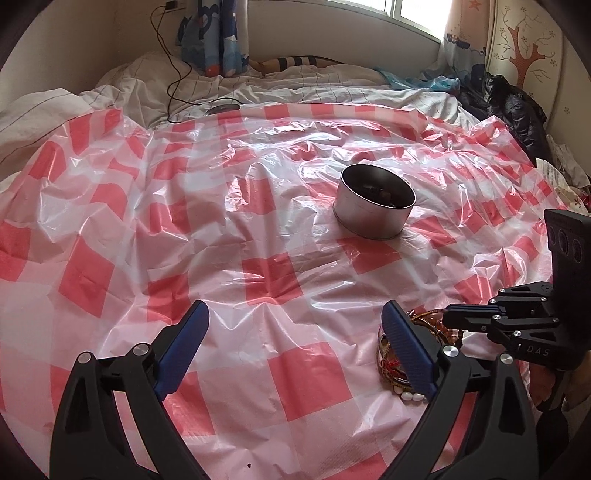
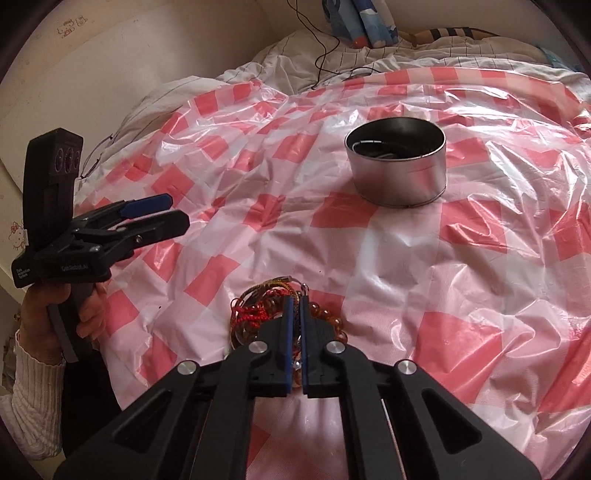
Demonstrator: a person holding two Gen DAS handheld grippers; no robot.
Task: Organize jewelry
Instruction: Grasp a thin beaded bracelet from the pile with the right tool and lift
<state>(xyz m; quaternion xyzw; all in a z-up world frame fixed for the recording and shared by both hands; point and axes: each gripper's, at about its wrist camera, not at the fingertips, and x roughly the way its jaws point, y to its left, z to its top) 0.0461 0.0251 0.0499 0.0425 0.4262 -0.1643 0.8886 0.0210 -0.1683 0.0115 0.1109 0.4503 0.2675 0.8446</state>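
A pile of jewelry [image 2: 258, 310], with red cords, amber beads and white beads, lies on the red-and-white checked plastic sheet [image 2: 406, 258]. My right gripper [image 2: 294, 301] is shut over the pile, its blue pads pinching a bracelet from it. In the left wrist view the pile [image 1: 391, 354] sits partly behind the right blue finger [image 1: 406, 343] of my left gripper [image 1: 295, 317], which is open and empty above the sheet. A round metal tin [image 1: 375, 206] with dark pieces inside stands farther back; it also shows in the right wrist view [image 2: 397, 166].
The sheet covers a bed with rumpled white bedding [image 1: 147, 85]. A black cable [image 1: 173, 66] runs across the bedding. Dark clothes [image 1: 517, 110] lie at the right edge. A blue curtain [image 1: 221, 33] hangs at the back.
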